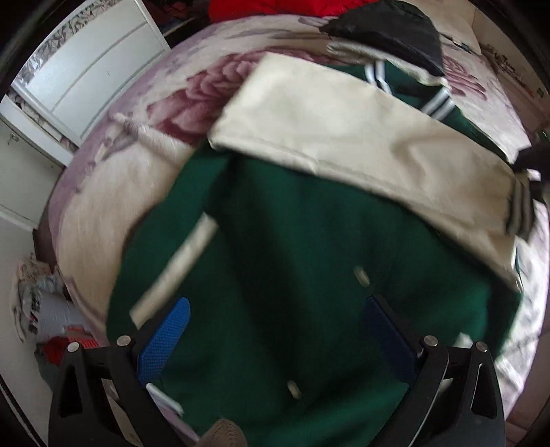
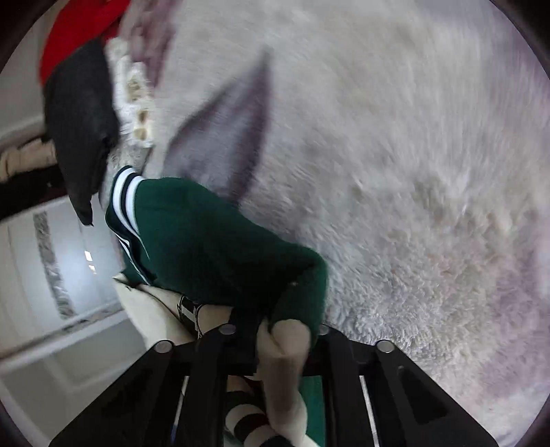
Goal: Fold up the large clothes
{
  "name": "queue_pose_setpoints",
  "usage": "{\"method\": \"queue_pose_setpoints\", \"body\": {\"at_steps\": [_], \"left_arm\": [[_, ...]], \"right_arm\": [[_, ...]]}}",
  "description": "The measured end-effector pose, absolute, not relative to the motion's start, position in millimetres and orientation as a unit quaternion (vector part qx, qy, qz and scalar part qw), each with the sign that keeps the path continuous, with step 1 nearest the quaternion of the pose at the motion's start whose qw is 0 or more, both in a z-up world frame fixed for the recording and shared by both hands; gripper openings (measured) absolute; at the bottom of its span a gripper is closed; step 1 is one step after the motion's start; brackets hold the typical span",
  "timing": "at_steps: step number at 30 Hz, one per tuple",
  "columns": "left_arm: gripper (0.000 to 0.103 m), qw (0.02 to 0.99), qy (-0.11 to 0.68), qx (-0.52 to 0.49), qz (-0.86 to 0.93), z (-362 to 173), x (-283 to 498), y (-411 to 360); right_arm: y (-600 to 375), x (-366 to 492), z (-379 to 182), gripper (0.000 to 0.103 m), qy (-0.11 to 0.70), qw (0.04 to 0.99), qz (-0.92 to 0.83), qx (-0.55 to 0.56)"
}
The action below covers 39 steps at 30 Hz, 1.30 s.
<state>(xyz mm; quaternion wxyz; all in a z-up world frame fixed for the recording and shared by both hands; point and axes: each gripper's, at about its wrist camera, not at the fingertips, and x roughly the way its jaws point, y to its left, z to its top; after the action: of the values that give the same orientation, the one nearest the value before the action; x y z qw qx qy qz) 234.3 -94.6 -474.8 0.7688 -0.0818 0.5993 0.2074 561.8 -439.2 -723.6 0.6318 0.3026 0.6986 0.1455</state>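
Observation:
A green varsity jacket (image 1: 292, 258) with cream sleeves lies spread on the bed. One cream sleeve (image 1: 343, 137) is folded across its upper part. My left gripper (image 1: 276, 306) hangs open above the jacket's green body, its blue pads (image 1: 165, 337) wide apart with nothing between them. In the right wrist view my right gripper (image 2: 261, 330) is shut on a bunch of the jacket (image 2: 213, 240), where green cloth, a cream sleeve (image 2: 285, 344) and a striped cuff (image 2: 247, 416) gather at the fingers. The fingertips themselves are buried in the cloth.
A fluffy pale blanket with pink flowers (image 1: 113, 192) covers the bed. A black garment (image 1: 388, 34) and a red one (image 1: 275, 7) lie at the far end. White cupboards (image 1: 89, 68) stand to the left, with clutter on the floor (image 1: 44, 309).

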Motion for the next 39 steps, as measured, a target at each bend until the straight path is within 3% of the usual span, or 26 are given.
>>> {"method": "queue_pose_setpoints", "body": {"at_steps": [2, 5, 7, 9, 11, 14, 20, 21, 23, 29, 31, 33, 35, 37, 39], "left_arm": [[0.103, 0.767, 0.611, -0.085, 0.179, -473.4, 222.5, -114.6], [0.103, 0.759, 0.631, -0.063, 0.147, -475.1, 206.7, -139.9], [0.103, 0.753, 0.639, -0.073, 0.138, -473.7, 195.5, -146.0], [0.103, 0.748, 0.645, -0.097, 0.126, -471.7, 185.9, -149.3], [0.103, 0.741, 0.653, -0.106, 0.118, -473.7, 174.7, -158.9], [0.103, 0.723, 0.675, -0.102, 0.106, -488.9, 159.1, -181.9], [0.103, 0.689, 0.704, -0.126, 0.12, -505.2, 126.3, -196.5], [0.103, 0.685, 0.707, -0.124, 0.125, -505.6, 119.6, -194.1], [0.103, 0.676, 0.714, -0.121, 0.137, -507.5, 105.3, -184.4], [0.103, 0.651, 0.698, -0.217, 0.205, -526.5, 69.2, -127.1], [0.103, 0.638, 0.666, -0.312, 0.23, -540.7, 57.7, -96.9], [0.103, 0.614, 0.645, -0.39, 0.233, -565.9, 49.8, -73.1], [0.103, 0.594, 0.627, -0.443, 0.24, -593.4, 43.3, -54.4], [0.093, 0.588, 0.602, -0.482, 0.243, -617.4, 41.9, -41.7], [0.076, 0.597, 0.584, -0.488, 0.254, -623.3, 42.6, -35.8]], "right_arm": [[-452.2, 568.0, -725.2, 0.008, 0.695, 0.655, 0.12, 0.27], [-456.4, 577.6, -748.4, 0.01, 0.718, 0.614, 0.136, 0.298], [-459.1, 577.2, -735.6, 0.022, 0.725, 0.598, 0.152, 0.306], [-471.2, 564.9, -709.2, 0.058, 0.726, 0.601, 0.159, 0.295], [-485.0, 542.2, -682.0, 0.063, 0.725, 0.614, 0.158, 0.268], [-505.0, 473.4, -660.5, 0.063, 0.747, 0.595, 0.152, 0.256], [-460.1, 352.6, -698.9, 0.063, 0.8, 0.497, 0.191, 0.276], [-452.4, 336.2, -704.7, 0.052, 0.801, 0.494, 0.196, 0.276], [-449.3, 313.3, -714.1, 0.007, 0.809, 0.514, 0.166, 0.233], [-476.3, 302.3, -710.9, 0.011, 0.794, 0.544, 0.131, 0.239], [-455.7, 302.7, -697.1, 0.026, 0.796, 0.539, 0.152, 0.23], [-447.2, 297.6, -687.8, 0.066, 0.794, 0.527, 0.174, 0.247], [-447.3, 284.2, -682.3, 0.068, 0.79, 0.522, 0.183, 0.264], [-453.5, 265.5, -683.3, 0.068, 0.794, 0.516, 0.174, 0.27], [-459.2, 245.2, -691.1, 0.068, 0.802, 0.505, 0.152, 0.281]]}}
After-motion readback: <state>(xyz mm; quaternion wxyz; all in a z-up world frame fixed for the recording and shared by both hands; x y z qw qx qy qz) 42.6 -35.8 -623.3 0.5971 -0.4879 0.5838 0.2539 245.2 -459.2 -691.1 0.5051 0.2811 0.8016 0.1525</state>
